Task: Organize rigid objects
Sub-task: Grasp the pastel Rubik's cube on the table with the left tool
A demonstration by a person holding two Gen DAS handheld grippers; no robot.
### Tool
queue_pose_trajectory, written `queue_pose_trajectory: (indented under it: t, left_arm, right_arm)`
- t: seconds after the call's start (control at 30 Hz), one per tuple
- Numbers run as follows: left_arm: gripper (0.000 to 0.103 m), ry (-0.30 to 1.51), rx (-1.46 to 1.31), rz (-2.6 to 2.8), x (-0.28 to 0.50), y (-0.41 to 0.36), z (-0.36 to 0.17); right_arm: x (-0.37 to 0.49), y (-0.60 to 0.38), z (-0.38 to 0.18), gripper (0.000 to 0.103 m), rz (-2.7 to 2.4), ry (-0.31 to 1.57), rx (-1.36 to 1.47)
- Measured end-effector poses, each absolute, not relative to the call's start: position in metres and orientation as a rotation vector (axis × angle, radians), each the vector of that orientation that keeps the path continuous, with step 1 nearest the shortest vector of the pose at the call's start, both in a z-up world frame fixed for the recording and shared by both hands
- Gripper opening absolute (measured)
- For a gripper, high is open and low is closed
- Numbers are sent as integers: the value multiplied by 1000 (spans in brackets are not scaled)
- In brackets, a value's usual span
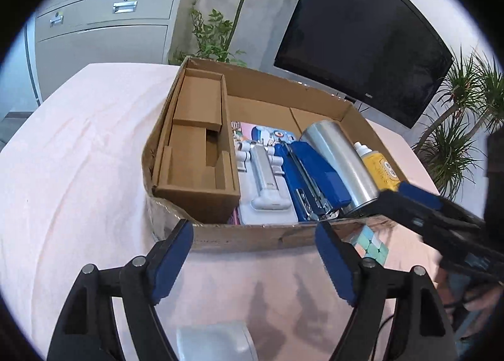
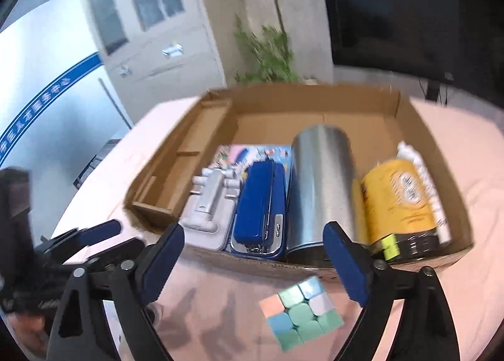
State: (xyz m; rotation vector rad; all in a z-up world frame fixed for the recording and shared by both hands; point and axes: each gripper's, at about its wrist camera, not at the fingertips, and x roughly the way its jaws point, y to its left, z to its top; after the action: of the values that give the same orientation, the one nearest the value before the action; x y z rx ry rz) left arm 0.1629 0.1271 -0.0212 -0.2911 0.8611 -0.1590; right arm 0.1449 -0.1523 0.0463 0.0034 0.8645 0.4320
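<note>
You had packed the cardboard box (image 2: 438, 153) in a tight row: stapler (image 2: 260, 200), metal can (image 2: 321, 184), yellow bottle (image 2: 397, 197), lying flat so nothing rolled. Your right gripper (image 2: 253, 263) stood open and empty, as did your left gripper (image 1: 255, 263). The puzzle cube (image 2: 299, 313) waited on the desk (image 1: 78, 156), just beside the box's near wall.

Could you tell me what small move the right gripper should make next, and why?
Probably lower the right gripper, its jaws open and empty, over the pastel puzzle cube. The cube lies on the pink tablecloth just outside the brown cardboard box, where the other items already lie.
</note>
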Motion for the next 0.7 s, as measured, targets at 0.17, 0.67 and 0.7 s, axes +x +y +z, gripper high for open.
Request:
queue_pose_trajectory:
  t: [0.17,0.67,0.7]
  left_arm:
    - [79,858,-272,-103,161,116,-22]
    - [93,917,-300,-188,161,64,-30]
    - [93,942,-297,-195,164,59,-34]
  right_arm:
    - [116,-158,58,96,449,756,-98]
    - [94,-205,22,103,600,794,-133]
    - [94,-208,16,103,617,810,-141]
